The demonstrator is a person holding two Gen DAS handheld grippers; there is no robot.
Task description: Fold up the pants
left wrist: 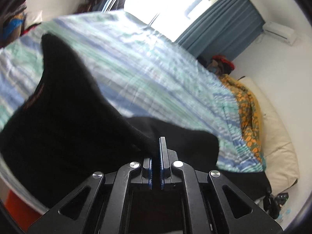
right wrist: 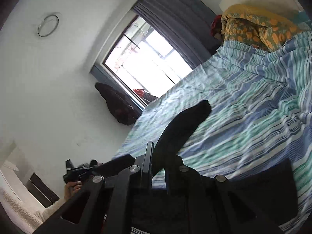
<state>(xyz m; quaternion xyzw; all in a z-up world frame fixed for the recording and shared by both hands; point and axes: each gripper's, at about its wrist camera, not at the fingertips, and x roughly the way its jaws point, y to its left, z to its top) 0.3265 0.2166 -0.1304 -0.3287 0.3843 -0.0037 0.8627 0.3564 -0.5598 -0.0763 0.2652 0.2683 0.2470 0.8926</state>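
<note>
The black pants [left wrist: 58, 117] hang lifted over the striped bed, one leg reaching up to the left. In the left wrist view my left gripper [left wrist: 159, 144] is shut on a fold of the pants, its blue pads [left wrist: 161, 156] pressed together on the cloth. In the right wrist view my right gripper [right wrist: 158, 156] is shut on another part of the pants [right wrist: 185, 120], which rise from its jaws toward the bed's middle. Low at the left of that view is the left gripper [right wrist: 78, 172], held by a hand [right wrist: 71, 189].
The bed wears a blue, green and white striped sheet [left wrist: 146, 68] [right wrist: 243, 107]. An orange floral quilt [left wrist: 247, 107] [right wrist: 253, 29] and a cream pillow [left wrist: 276, 136] lie at its head. Beyond are a bright window [right wrist: 144, 64], a blue curtain [left wrist: 220, 23] and a dark heap of clothes [right wrist: 117, 105].
</note>
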